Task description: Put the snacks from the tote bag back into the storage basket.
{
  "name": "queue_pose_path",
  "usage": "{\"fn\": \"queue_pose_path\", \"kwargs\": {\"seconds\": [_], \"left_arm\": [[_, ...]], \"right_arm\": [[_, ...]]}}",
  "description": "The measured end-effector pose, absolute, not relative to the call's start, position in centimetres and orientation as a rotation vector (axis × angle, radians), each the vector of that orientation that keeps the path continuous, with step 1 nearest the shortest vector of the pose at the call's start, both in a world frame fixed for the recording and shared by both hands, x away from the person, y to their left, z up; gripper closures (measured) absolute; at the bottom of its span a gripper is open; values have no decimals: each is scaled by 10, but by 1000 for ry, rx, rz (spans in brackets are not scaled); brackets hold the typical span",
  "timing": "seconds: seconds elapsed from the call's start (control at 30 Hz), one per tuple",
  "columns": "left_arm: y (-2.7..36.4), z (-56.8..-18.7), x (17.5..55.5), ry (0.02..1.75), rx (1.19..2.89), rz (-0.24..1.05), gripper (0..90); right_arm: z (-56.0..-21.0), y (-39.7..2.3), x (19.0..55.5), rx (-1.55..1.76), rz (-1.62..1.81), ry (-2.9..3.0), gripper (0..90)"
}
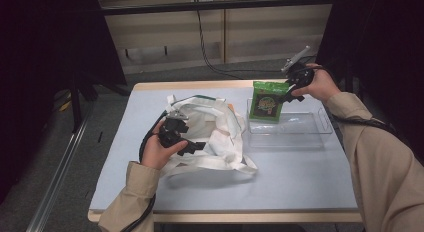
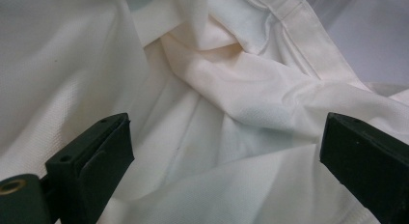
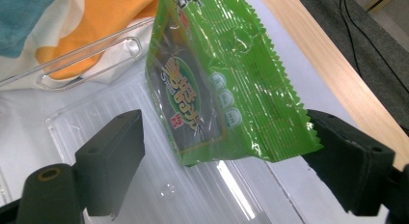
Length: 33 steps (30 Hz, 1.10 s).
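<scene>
Nearest the near edge of the tabletop (image 1: 280, 192), the left gripper (image 1: 196, 146) rests wide open on the white cloth bag (image 1: 215, 137), gripping nothing. Over at the far right, the right gripper (image 1: 291, 96) is spread beside the green snack packet (image 1: 267, 102), its pads off the film. That packet stands upright in the left end of the clear tray (image 1: 300, 127), long axis vertical, printed front facing the person. I'd back the jaws straight away so the packet doesn't tip.

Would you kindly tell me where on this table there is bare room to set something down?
The near strip of the pale blue table top, between the white cloth tote bag and the front edge, is free, as is the far left corner. The right half of the clear plastic tray is bare too. Its left end, where the green snack packet stands, and the bag area are crowded.
</scene>
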<state>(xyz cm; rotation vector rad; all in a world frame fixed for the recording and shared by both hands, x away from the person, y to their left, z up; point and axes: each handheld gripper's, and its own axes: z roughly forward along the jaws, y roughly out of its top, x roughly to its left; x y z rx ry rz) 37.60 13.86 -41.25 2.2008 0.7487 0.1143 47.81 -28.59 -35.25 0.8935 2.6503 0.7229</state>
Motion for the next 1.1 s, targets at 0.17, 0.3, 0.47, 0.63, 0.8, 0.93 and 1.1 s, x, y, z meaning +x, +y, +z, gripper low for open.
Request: {"fn": "queue_pose_path", "kwargs": {"seconds": [0.17,0.3,0.47,0.63,0.8,0.93,1.1], "left_arm": [[139,-412,376,749,2196,117,44],[139,-411,375,742,2192,109,44],[138,-409,375,746,2193,117,44],[136,-408,375,733,2197,119,44],[135,-407,375,730,2202,120,44],[134,-409,376,735,2208,115,44],[135,-411,378,738,2204,109,44]], "right_arm": [[-351,-285,473,903,723,2645,149],[-349,-284,469,907,734,2646,147],[-348,-284,464,909,740,2639,143],[-348,-286,465,923,738,2623,151],[-351,-286,472,932,719,2612,166],[-353,-287,481,929,718,2606,175],[-358,-287,492,935,741,2601,175]]}}
